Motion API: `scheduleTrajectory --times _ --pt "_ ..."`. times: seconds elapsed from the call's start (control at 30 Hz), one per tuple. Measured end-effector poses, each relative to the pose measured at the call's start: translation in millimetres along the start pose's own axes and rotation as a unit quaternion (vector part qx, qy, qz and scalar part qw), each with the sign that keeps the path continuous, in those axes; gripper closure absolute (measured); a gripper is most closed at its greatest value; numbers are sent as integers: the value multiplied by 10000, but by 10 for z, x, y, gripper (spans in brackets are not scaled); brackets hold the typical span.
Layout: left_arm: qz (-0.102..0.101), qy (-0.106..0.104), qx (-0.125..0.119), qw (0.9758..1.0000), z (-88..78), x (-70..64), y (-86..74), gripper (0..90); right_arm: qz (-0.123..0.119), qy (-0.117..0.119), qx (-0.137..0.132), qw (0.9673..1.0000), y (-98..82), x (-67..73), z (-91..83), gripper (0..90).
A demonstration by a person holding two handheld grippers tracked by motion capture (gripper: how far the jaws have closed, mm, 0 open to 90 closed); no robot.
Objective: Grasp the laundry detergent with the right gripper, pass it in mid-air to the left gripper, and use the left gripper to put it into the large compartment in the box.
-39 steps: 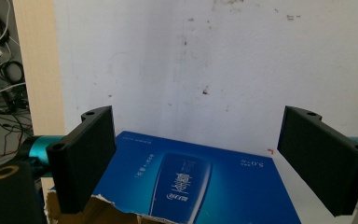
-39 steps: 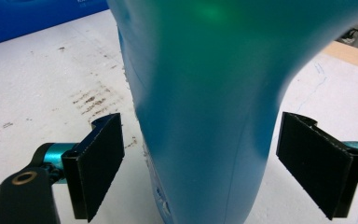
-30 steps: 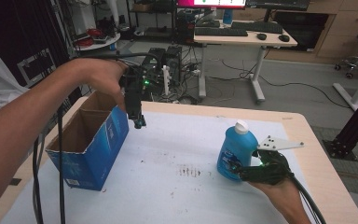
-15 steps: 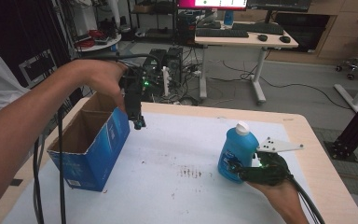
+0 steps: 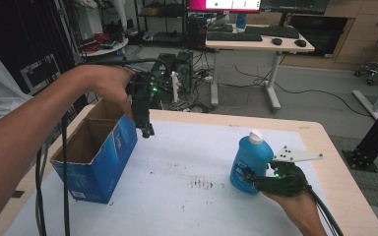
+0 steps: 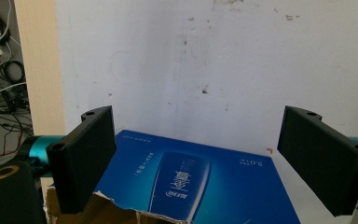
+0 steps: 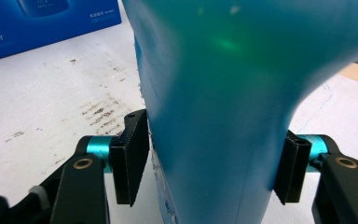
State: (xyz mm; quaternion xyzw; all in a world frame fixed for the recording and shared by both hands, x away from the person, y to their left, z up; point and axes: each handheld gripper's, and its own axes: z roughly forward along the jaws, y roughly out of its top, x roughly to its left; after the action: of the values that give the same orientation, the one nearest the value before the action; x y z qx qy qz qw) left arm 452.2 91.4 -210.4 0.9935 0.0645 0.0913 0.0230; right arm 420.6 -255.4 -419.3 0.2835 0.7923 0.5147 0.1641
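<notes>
Since the earlier frame, the right gripper (image 5: 248, 175) jaws have been closing and now press both sides of the blue bottle (image 5: 249, 161), upright near the table's (image 5: 187, 147) right edge. The left gripper (image 5: 146, 130), jaws wide and empty, hangs over the blue box (image 5: 101, 157) near the left edge.

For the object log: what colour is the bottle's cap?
White, on a blue bottle; the cap shows best in the high view.

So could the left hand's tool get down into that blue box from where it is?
Probably yes: the left gripper hangs open just above the blue box by its rim, and the top is open with nothing between them.
</notes>
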Motion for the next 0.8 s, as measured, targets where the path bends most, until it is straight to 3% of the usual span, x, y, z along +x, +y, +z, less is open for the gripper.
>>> scheduleTrajectory --times 0.43,0.8 --pt "-16 -21 -4 10000 6 6 -6 114 -53 201 -60 9998 -17 -37 -24 444" --pt "-44 -21 -9 10000 1 7 -33 114 -95 175 -147 9997 -34 -28 -22 454"
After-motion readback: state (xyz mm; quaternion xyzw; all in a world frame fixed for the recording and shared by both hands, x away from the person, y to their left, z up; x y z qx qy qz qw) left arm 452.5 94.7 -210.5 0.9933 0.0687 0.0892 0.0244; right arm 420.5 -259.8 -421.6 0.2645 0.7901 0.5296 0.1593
